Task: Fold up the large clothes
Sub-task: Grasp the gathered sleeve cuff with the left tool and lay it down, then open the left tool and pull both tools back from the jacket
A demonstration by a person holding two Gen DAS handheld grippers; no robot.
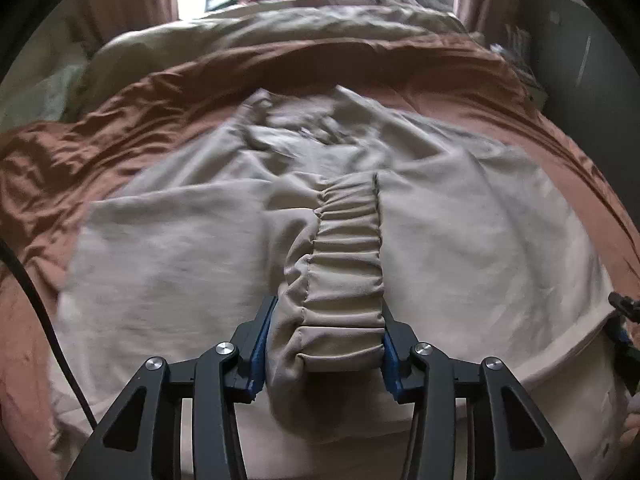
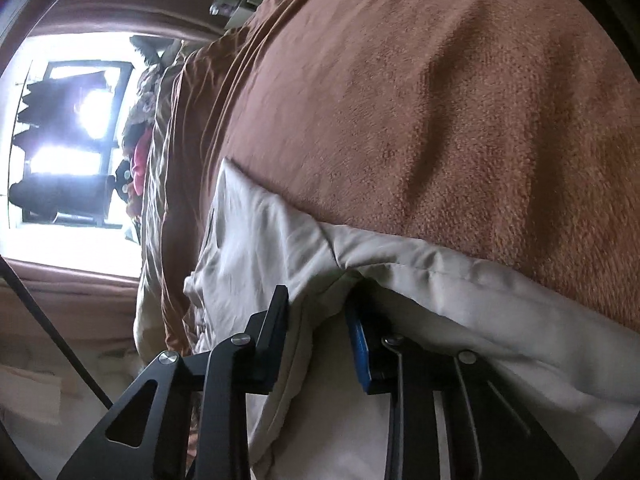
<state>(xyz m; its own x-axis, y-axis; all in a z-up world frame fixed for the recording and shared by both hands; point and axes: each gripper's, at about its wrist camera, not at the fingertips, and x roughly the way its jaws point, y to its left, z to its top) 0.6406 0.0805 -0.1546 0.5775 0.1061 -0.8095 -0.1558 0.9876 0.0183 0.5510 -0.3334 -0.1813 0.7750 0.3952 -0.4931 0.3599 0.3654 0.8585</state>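
Two grippers, both clamped on the same beige trousers (image 1: 168, 240), which lie spread over the brown blanket (image 1: 80, 148) on the bed. My left gripper (image 1: 324, 344) pinches the gathered elastic waistband (image 1: 348, 264) between its blue pads (image 1: 260, 344) — the band bunches up right in the jaws, and the rest of the cloth fans out wrinkled beyond it. My right gripper (image 2: 320, 320) is rolled onto its side and closed on a folded edge of the trousers (image 2: 440, 280), just beside the blanket's fuzzy surface (image 2: 440, 120) — cloth fills the gap between its fingers.
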